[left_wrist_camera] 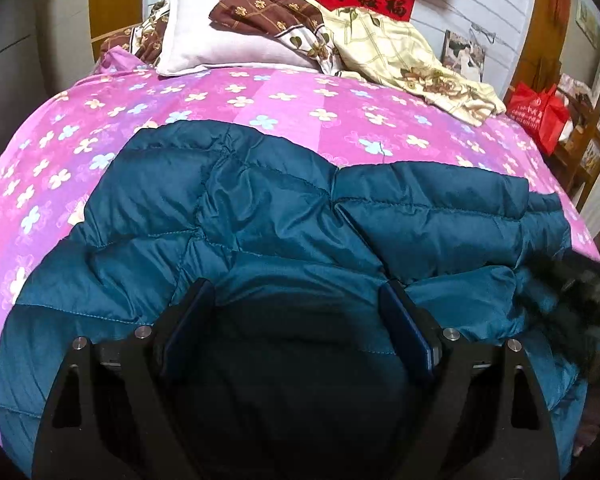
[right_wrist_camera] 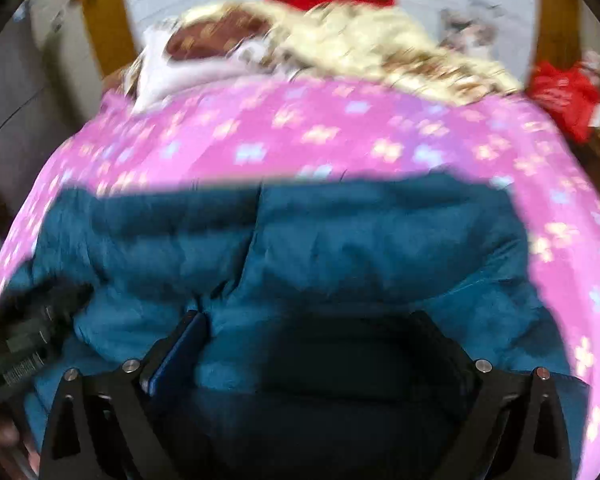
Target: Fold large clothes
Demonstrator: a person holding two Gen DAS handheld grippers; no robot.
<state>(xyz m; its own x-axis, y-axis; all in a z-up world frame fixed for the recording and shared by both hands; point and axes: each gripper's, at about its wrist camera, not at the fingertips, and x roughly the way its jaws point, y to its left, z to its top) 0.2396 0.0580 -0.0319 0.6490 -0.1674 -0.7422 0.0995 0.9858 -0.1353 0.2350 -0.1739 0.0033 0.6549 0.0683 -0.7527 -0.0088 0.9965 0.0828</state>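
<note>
A white pillow [left_wrist_camera: 220, 46] and rumpled floral quilt [left_wrist_camera: 404, 56] lie at the far end of the pink flowered bedsheet [left_wrist_camera: 260, 100]. The teal down jacket [left_wrist_camera: 284, 208] lies spread directly beneath both tools. The left gripper [left_wrist_camera: 296, 300] and right gripper [right_wrist_camera: 312, 324] hover above it, jaws wide, holding nothing.

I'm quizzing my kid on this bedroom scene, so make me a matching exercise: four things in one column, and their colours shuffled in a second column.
Things:
1. padded jacket
2. bed cover
3. pillow
4. gift bag

Colours:
A. red
B. white
C. teal blue
D. pink with flowers

Pairs: 1-C, 2-D, 3-B, 4-A
</note>
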